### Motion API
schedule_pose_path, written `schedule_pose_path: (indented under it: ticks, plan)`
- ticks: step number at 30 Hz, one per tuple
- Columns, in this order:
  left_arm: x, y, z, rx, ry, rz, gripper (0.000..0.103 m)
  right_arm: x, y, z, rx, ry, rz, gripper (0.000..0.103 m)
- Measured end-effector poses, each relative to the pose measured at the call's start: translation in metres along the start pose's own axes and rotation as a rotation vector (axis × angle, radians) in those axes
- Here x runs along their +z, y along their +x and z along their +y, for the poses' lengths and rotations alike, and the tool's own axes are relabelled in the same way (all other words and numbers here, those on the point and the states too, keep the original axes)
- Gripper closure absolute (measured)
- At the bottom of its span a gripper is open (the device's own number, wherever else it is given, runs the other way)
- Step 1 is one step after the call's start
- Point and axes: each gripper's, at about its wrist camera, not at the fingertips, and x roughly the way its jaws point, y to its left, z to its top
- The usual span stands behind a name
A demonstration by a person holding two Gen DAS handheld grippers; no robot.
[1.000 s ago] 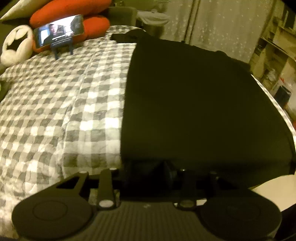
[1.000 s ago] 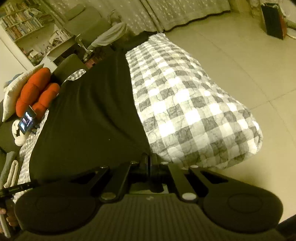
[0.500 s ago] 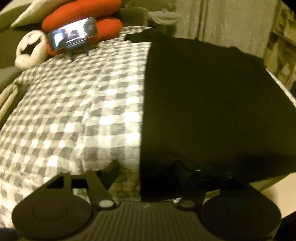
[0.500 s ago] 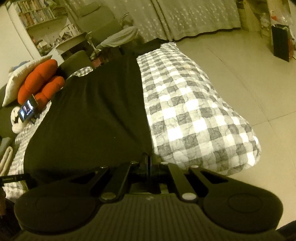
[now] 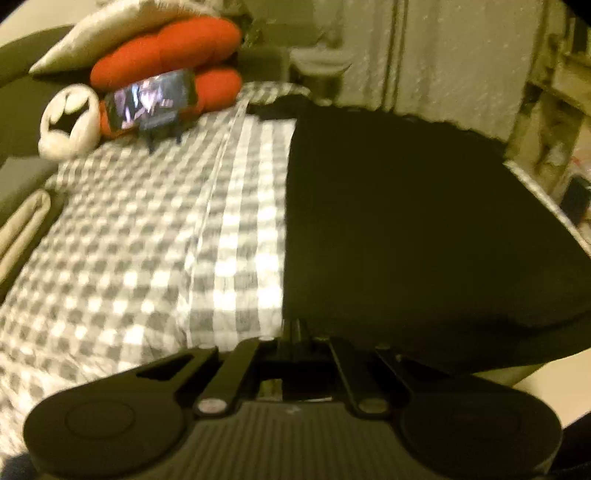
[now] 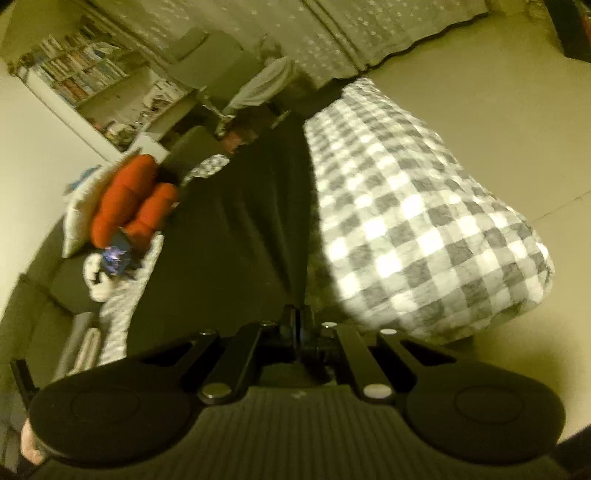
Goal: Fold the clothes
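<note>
A black garment (image 5: 406, 221) lies spread on a grey-and-white checked quilt (image 5: 147, 258). My left gripper (image 5: 295, 328) is shut on the garment's near left corner. In the right wrist view the same garment (image 6: 229, 251) stretches away from me, pulled into folds toward my right gripper (image 6: 297, 317), which is shut on its near right corner and lifts it off the quilt (image 6: 424, 240).
A phone on a stand (image 5: 151, 99), red cushions (image 5: 166, 48) and a white plush toy (image 5: 70, 122) sit at the far end of the quilt. Bare floor (image 6: 517, 129) lies to the right. A bookshelf (image 6: 81, 74) and curtains (image 6: 332, 33) stand beyond.
My left gripper has closed on the garment's near left corner; a second ago its fingers were apart. My right gripper has lifted and tilted, pulling the cloth into folds.
</note>
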Motion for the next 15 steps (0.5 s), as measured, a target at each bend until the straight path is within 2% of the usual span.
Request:
schedule_pose_path:
  ticks: [3,6,11,12,15]
  plan:
    - [0.002,-0.012,0.004,0.005,0.032,-0.022,0.103,0.003,-0.009,0.007,-0.016,-0.032,0.008,0.101]
    - [-0.001,0.002,0.008,-0.011,0.022,0.044,0.103,0.003,0.004,0.007,-0.090,-0.056,0.033,0.101]
    - [0.004,0.021,0.009,0.001,-0.004,0.071,0.100,-0.002,0.031,0.004,-0.197,-0.114,0.098,0.100]
    - [0.004,0.025,0.007,-0.005,-0.004,0.083,0.097,-0.002,0.034,0.002,-0.208,-0.117,0.103,0.100]
    - [0.004,0.034,0.004,-0.006,-0.003,0.098,0.072,-0.005,0.038,0.002,-0.232,-0.140,0.104,0.100]
